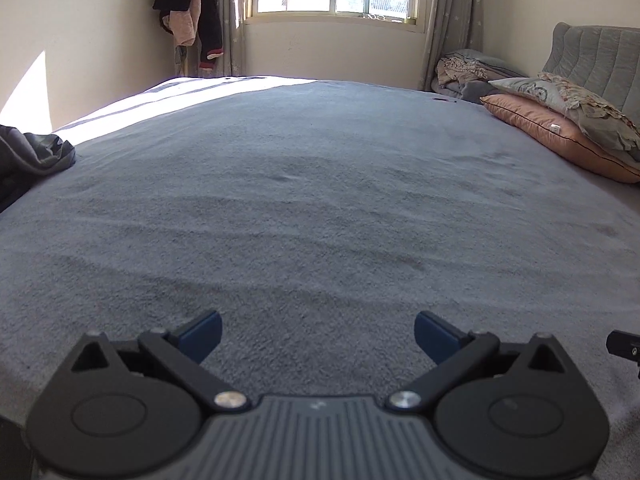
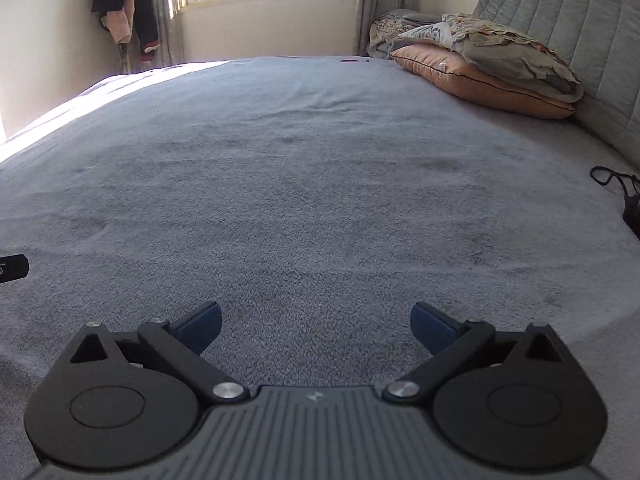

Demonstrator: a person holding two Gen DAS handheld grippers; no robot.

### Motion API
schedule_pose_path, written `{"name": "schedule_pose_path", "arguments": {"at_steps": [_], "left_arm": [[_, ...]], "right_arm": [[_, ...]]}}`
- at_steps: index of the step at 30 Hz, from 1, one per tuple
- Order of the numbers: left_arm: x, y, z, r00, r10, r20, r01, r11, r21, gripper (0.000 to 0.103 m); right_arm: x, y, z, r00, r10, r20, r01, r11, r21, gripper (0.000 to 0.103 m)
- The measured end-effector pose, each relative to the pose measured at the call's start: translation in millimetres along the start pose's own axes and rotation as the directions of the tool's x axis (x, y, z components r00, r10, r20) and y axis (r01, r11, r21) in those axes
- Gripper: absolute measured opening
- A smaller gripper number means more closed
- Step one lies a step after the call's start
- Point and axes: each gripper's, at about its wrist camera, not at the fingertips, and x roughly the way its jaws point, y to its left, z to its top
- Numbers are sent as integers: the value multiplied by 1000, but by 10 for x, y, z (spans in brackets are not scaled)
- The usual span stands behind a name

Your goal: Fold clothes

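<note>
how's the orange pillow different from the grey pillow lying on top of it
The orange pillow is plain, smooth and lies flat on the bed; the grey pillow is patterned with a crumpled frilly edge and rests on the orange one. Both lie beside the headboard.

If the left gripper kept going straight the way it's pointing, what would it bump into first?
Most likely the grey bed cover. The left gripper is open, holds nothing and tilts down toward bare cover. The dark clothes lie well off to its left and the pillows to its right, so it would probably miss both.
</note>
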Motion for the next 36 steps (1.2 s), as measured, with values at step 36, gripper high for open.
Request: {"name": "schedule_pose_path", "arguments": {"at_steps": [36], "left_arm": [[356,-143,4,999,52,-11,-52,998,28,103]], "right_arm": [[496,204,54,998,-64,2,64,998,19,103]]}}
